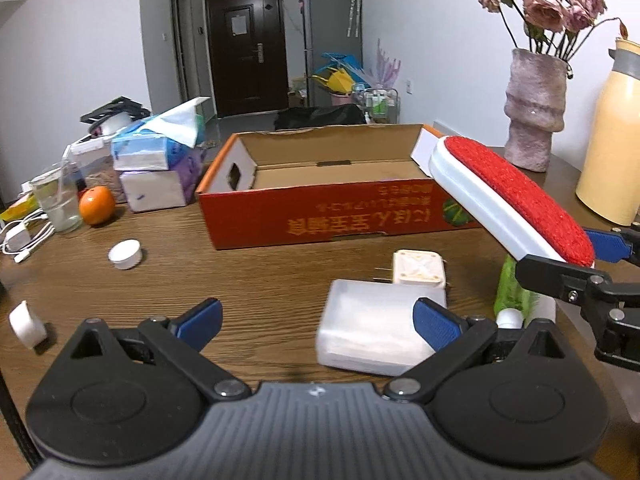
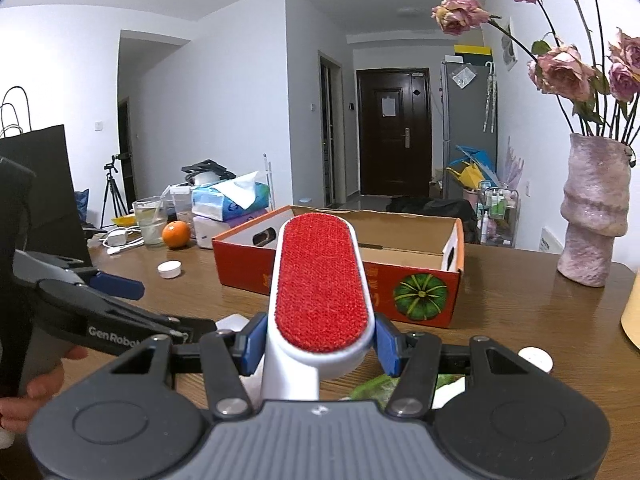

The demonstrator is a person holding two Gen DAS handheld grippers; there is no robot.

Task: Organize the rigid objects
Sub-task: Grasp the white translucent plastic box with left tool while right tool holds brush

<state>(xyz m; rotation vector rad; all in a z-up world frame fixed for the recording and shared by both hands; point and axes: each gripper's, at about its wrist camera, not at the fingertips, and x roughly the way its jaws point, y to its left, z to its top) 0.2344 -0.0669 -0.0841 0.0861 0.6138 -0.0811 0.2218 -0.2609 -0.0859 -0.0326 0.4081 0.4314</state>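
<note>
Above the table (image 1: 260, 292), the right gripper (image 2: 320, 344) clamps the lint brush (image 2: 320, 280) near its handle, red pad up and aimed at the open box (image 2: 400, 256), likely its destination. Left gripper (image 1: 316, 320) hovers wide and empty near the white case (image 1: 372, 332).

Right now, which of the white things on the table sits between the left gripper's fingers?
The frosted white box, lying flat by the left gripper's right finger. The square plug adapter is beyond it; the round white cap lies far left.
</note>
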